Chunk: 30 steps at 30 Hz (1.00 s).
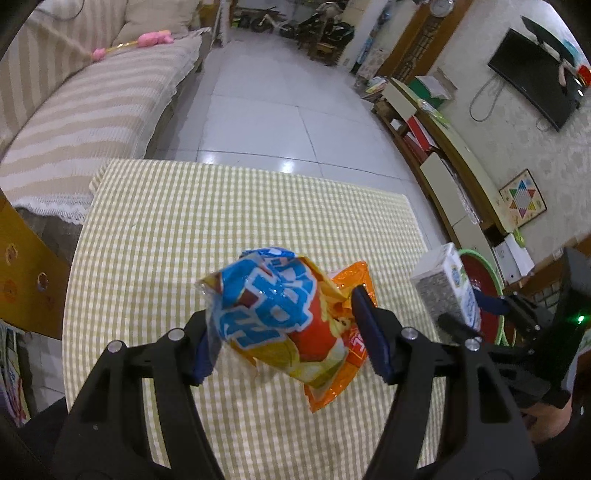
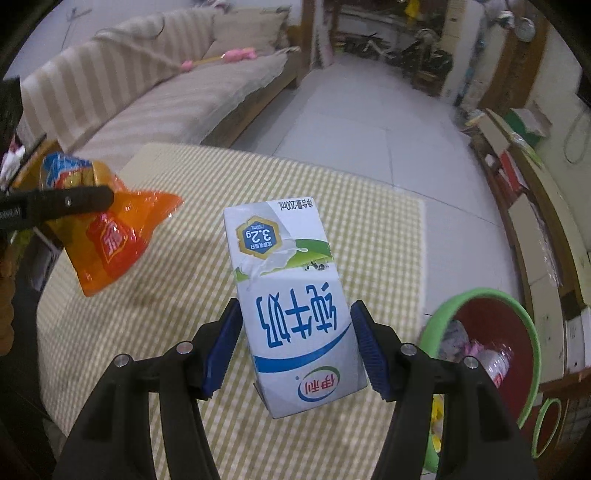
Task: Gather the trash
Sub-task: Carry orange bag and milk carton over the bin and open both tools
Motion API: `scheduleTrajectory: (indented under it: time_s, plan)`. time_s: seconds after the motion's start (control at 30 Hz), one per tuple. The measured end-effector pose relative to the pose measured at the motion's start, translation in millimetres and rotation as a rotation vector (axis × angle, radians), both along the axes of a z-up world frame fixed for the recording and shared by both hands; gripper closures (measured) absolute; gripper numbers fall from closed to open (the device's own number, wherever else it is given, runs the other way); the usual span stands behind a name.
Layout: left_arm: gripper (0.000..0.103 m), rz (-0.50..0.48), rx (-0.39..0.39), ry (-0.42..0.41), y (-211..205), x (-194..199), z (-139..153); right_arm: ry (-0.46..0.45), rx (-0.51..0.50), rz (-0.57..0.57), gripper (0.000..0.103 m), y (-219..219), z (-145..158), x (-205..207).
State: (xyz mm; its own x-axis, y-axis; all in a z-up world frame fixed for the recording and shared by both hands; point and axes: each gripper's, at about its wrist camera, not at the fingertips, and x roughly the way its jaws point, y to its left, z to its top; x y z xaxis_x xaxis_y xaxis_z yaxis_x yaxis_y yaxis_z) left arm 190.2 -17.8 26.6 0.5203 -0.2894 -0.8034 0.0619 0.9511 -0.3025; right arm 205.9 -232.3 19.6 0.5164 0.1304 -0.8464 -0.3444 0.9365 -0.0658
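Two pieces of rubbish hung above a worktop (image 1: pixel 155 236) covered in a yellow-and-white checked cloth, in a living room with a pale tiled floor (image 1: pixel 280 110). A striped sofa (image 1: pixel 85 110) ran along the left side, a low cabinet (image 1: pixel 447 155) and a wall-mounted television (image 1: pixel 535 77) lined the right, and bicycles (image 1: pixel 295 18) stood at the far end.

Both tools pointed steeply down toward the cloth. The left tool (image 1: pixel 284 332) was clenched on a crumpled snack bag (image 1: pixel 280 325) printed in orange, blue and yellow, its blue pads pressing the wrapper from either side. The bag was clear of the cloth, its long axis slanting from its blue end at upper left to its orange end at lower right in the left wrist view.

The right tool (image 2: pixel 295 347) was clenched on a white milk carton (image 2: pixel 291 295), the pads bearing on its two narrow sides. The carton was held off the cloth, its long axis running away from the camera and leaning slightly left, the blue lettering reading upside down.

Just beside the worktop's right edge stood a green-rimmed red bin (image 2: pixel 491 332), already holding a plastic bottle (image 2: pixel 496 363) and scraps. In the right wrist view the snack bag hung well to the left of the carton.
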Motion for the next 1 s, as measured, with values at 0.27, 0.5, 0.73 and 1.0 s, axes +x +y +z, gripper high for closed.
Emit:
scheduleTrajectory:
  time_s: [0.27, 0.5, 0.73, 1.0]
  plan:
    - [0.04, -0.071, 0.029, -0.036, -42.4, -10.7, 22.2, -0.065, 0.047, -0.113, 0.044, -51.4, 24.0, -20.1]
    - [0.04, -0.134, 0.036, -0.057, -76.8, -12.0, 34.7, -0.109, 0.078, -0.194, 0.044, -89.9, 41.8, -32.4]
    - [0.04, -0.211, 0.048, -0.078, -121.3, -6.2, 43.5, -0.142, 0.107, -0.28, 0.044, -133.2, 53.3, -40.2]
    - [0.04, -0.303, 0.033, -0.1, -176.0, 1.0, 50.8, -0.176, 0.138, -0.386, 0.044, -191.0, 61.3, -44.9]
